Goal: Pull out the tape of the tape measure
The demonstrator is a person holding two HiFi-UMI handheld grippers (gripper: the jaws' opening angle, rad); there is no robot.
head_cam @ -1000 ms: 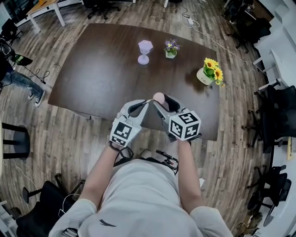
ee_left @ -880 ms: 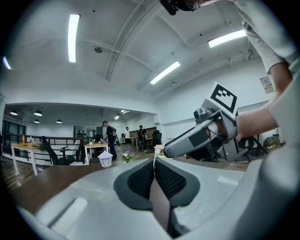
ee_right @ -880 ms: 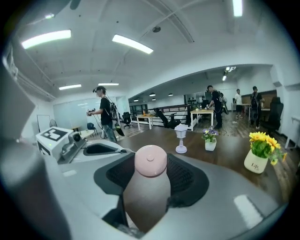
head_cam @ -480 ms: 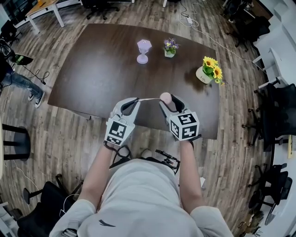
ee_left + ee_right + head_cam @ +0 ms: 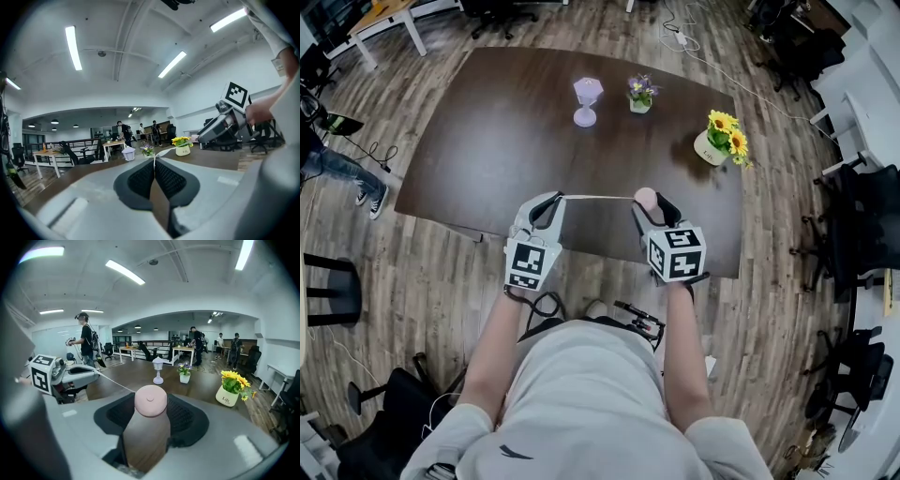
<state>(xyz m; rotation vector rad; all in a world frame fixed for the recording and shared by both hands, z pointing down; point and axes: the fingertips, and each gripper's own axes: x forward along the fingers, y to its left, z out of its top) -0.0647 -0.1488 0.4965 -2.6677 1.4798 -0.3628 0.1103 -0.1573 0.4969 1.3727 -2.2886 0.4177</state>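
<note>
Left gripper (image 5: 555,199) pinches the tape (image 5: 598,197) end; right gripper (image 5: 653,202) clamps the pink tape measure (image 5: 151,401). Mid-pull, I'd say: next, spread them further apart.

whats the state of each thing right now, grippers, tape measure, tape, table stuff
left gripper: shut on the tape end
right gripper: shut on the tape measure
tape measure: lifted, gripped by its pink case
tape: partly out, straight between the grippers
lamp: upright on the table
small flower pot: upright beside the lamp
sunflower pot: upright on the table
</note>
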